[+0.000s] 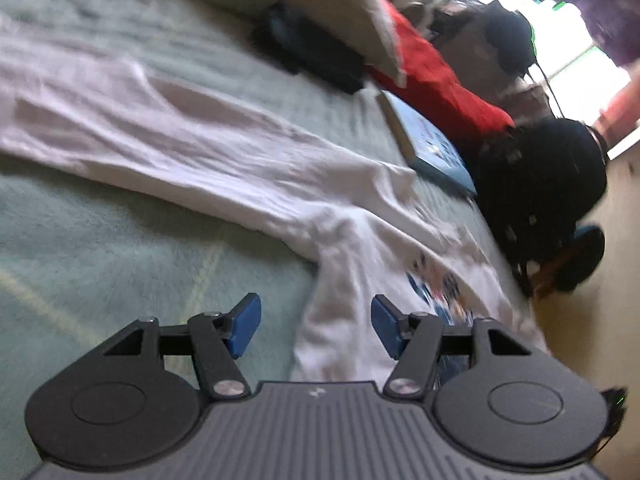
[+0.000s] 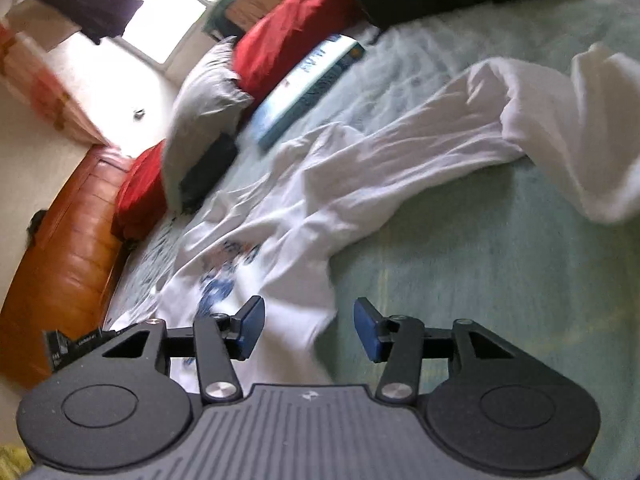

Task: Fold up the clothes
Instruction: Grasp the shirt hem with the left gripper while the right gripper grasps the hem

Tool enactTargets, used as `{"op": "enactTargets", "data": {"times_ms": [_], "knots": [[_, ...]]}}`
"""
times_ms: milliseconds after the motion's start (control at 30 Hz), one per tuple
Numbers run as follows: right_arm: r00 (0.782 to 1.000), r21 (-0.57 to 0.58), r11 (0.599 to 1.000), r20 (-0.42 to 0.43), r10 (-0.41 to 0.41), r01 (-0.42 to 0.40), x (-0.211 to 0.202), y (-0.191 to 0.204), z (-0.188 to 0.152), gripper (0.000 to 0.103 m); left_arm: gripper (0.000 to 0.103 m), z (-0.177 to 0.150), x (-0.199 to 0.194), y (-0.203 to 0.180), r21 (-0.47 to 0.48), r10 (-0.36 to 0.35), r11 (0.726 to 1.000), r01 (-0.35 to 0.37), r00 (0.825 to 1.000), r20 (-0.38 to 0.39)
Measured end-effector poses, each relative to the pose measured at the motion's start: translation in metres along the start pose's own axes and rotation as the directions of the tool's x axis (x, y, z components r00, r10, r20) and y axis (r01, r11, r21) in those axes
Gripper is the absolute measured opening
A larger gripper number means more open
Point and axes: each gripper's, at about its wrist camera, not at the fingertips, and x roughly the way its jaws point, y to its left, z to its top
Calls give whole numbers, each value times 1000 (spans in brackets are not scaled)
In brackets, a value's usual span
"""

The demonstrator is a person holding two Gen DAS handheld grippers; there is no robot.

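A white long-sleeved shirt [image 1: 224, 152] with a blue and red print lies crumpled on the pale green bedspread [image 1: 100, 248]. In the left wrist view one sleeve stretches to the upper left and the printed body bunches at the lower right. My left gripper [image 1: 316, 326] is open above the shirt's edge, with cloth seen between its blue pads but not pinched. In the right wrist view the shirt [image 2: 360, 168] spreads from the print at lower left to a raised sleeve end at the right. My right gripper [image 2: 309, 330] is open over the shirt's hem, holding nothing.
A blue book [image 2: 308, 84], a grey pillow [image 2: 204, 108], red pillows [image 2: 288, 28] and a dark flat object [image 2: 208, 168] lie beyond the shirt. A black bag [image 1: 540, 184] sits by the bed edge. A brown leather headboard [image 2: 60, 264] is at the left.
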Motion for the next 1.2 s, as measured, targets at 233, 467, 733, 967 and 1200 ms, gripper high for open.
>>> {"op": "enactTargets", "data": {"times_ms": [233,467,733,967,1200], "knots": [[997,91,993,-33,73,-70,38,-23,21,58,62,21,33,16,-82,-93,992,96,995,35],[991,159,979,5,130,-129,59,-36,42,58,45,37,47,12,-66,-70,995,76,994,80],[998,44,999,59,-35,33,58,-18,49,14,4,44,34,0,36,60,997,-67,985,165],[983,-73,987,121,-136,146,59,3,63,15,6,65,21,-17,94,109,987,-133,968,224],[964,-150,955,109,-241,255,35,19,39,36,14,54,13,-17,202,310,915,-349,929,202]]}}
